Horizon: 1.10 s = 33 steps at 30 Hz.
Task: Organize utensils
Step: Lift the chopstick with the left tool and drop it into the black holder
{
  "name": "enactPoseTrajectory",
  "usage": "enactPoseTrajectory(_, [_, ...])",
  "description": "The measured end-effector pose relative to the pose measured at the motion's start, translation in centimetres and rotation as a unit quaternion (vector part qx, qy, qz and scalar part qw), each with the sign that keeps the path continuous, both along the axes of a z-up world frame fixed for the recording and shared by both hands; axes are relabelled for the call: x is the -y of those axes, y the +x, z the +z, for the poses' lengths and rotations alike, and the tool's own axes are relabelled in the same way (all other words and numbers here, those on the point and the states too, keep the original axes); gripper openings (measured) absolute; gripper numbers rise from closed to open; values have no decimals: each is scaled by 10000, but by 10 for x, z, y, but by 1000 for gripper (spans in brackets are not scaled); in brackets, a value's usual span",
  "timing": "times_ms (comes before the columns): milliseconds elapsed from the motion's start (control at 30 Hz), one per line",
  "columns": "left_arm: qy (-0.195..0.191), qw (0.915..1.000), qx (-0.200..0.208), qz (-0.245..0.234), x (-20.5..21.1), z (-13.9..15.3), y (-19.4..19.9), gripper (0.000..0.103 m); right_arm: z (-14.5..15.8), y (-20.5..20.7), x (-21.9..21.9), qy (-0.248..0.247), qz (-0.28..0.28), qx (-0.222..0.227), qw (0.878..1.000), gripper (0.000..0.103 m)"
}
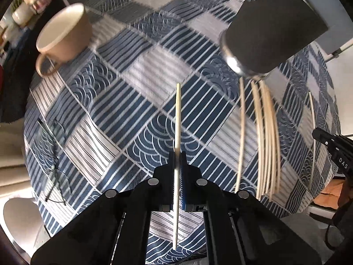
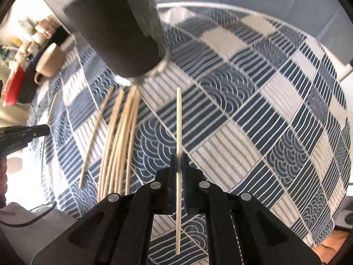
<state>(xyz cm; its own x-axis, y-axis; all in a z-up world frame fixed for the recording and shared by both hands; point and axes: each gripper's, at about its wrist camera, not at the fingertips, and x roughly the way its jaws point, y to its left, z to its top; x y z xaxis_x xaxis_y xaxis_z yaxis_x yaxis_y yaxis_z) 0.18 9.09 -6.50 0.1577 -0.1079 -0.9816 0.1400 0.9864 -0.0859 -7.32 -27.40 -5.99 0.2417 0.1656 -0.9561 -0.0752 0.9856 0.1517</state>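
While each gripper carries one chopstick, most of the sorting remains, as we judge it. The left gripper (image 1: 177, 154) is clamped on a chopstick (image 1: 177, 119), and the right gripper (image 2: 179, 156) is clamped on another chopstick (image 2: 179, 123); in both wrist views the jaws stand narrow, pressed against the stick.

A loose bundle (image 1: 264, 137) of chopsticks lies on the patterned cloth (image 1: 136, 70), spread in front of the mouth of a dark holder (image 1: 271, 31) that lies tipped on its side. We cannot tell whether any sticks sit inside the holder. One more stick (image 1: 312, 119) lies apart from the bundle.

Each held chopstick runs along its gripper's fingers, its far end pointing forward over the cloth and its rear end projecting back past the jaws. The bundle's long axis runs roughly parallel to the held sticks, with the far ends toward the holder's mouth. A cup (image 1: 64, 33) stands well apart.
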Motion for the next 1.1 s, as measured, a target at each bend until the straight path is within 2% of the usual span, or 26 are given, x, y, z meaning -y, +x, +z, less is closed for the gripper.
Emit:
enactPoseTrajectory(33, [-9,10000,96,-20,-2,8,-6,4,12,14,1,19,22,83,10000,4])
enactPoseTrajectory(133, [10,9994,349,-8,-2,29,-20,4,28,17,-12,45,130,426,9990,4])
enactPoseTrajectory(167, [51,9992,403,-2,-1,35,-1,4,36,18,-13,59,167,559,9983,4])
enactPoseTrajectory(233, [-32,9984,561,13,2,52,7,4,51,29,-14,155,195,762,9968,4])
enactPoseTrajectory(300, [-65,9974,713,-10,18,64,36,4,70,34,-11,277,219,1043,9939,4])
enactPoseTrajectory(367, [-44,9951,983,-57,26,78,46,4,77,46,-23,323,261,1286,9908,4])
enactPoseTrajectory(500, [-66,9898,1417,-108,41,108,70,4,111,61,-22,455,359,1882,9804,4])
enactPoseTrajectory(600, [-226,9846,1724,-204,51,129,81,5,131,73,-19,554,334,2283,9714,5])
enactPoseTrajectory(800, [-518,9726,2251,-259,70,152,106,5,156,98,-20,888,365,2827,9544,5])
enactPoseTrajectory(867, [-604,9704,2325,-242,74,156,115,5,159,107,-23,931,407,2868,9526,5])
enactPoseTrajectory(967, [-647,9681,2411,-188,82,161,134,5,168,122,-29,1063,497,3132,9424,5])
enactPoseTrajectory(1100, [-996,9623,2526,-142,90,167,159,4,172,141,-36,1252,513,3411,9302,5])
